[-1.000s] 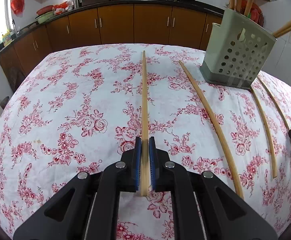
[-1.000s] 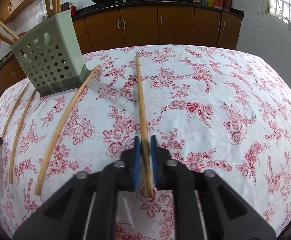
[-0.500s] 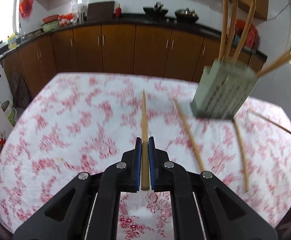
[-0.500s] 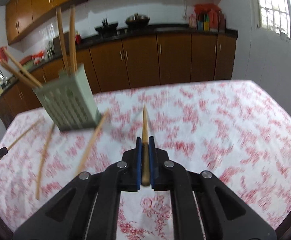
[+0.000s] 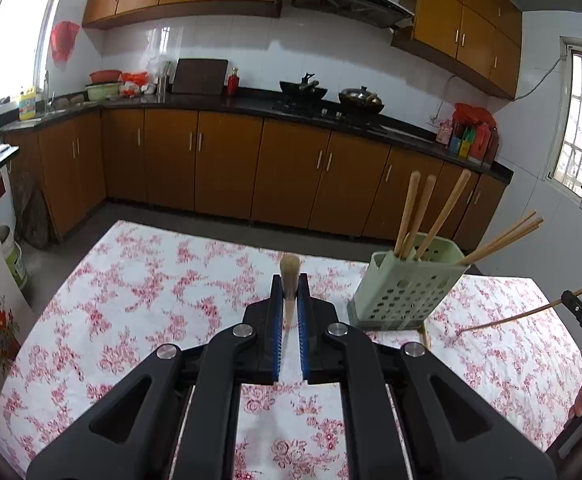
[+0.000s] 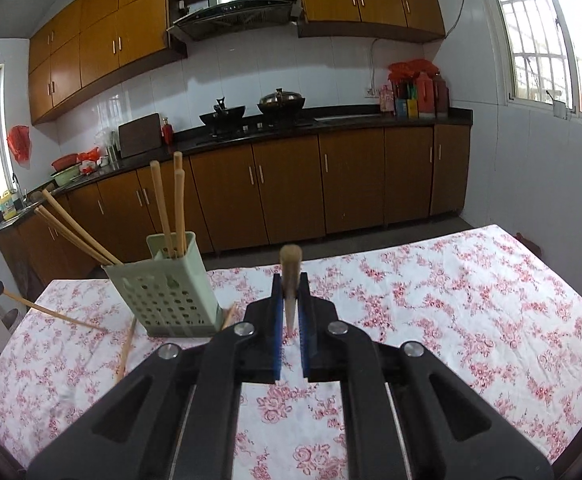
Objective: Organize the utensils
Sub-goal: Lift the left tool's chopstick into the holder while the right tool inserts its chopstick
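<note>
Left hand-held gripper [image 5: 289, 312]: pads pinching 1 chopstick [image 5: 289, 280] near its end, raised above the bench [image 5: 131, 304], pointing away from the camera. We judge it light, stiff, smooth, prone to swivel; a hold nearer the middle would steady it. Holder [image 5: 405, 288] to the right, 6 sticks inside. Right hand-held gripper [image 6: 289, 312]: clamped on a second chopstick [image 6: 290, 276], also aloft. 1 second ago both sticks lay flat on the cloth; now both are lifted clear.
</note>
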`<action>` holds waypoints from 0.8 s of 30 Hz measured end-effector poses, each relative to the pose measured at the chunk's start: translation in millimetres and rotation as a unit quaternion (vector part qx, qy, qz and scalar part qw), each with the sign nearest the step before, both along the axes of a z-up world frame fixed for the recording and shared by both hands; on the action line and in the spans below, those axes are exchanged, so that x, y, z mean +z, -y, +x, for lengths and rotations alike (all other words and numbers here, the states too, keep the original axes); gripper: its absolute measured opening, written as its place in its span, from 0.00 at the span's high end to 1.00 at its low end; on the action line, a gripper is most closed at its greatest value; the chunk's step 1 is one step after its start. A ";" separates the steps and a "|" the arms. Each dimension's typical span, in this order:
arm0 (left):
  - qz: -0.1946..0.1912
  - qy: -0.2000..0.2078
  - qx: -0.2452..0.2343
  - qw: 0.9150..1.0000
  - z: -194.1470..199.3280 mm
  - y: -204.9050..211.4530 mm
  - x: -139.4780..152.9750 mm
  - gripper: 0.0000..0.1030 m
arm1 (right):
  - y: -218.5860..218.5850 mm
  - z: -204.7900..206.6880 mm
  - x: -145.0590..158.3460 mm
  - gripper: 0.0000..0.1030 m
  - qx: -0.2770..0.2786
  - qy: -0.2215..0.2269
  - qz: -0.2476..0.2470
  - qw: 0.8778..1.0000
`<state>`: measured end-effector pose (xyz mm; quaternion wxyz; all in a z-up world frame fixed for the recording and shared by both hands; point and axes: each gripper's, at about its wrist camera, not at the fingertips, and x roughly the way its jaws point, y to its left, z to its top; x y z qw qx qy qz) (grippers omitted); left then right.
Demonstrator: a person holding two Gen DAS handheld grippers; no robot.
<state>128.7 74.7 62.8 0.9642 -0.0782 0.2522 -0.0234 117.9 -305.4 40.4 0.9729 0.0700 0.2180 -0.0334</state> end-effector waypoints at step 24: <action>-0.022 0.122 -0.095 0.988 -24.6 74.7 101.4 0.93 | -28.6 -25.4 107.5 0.93 0.131 0.079 0.062 0.986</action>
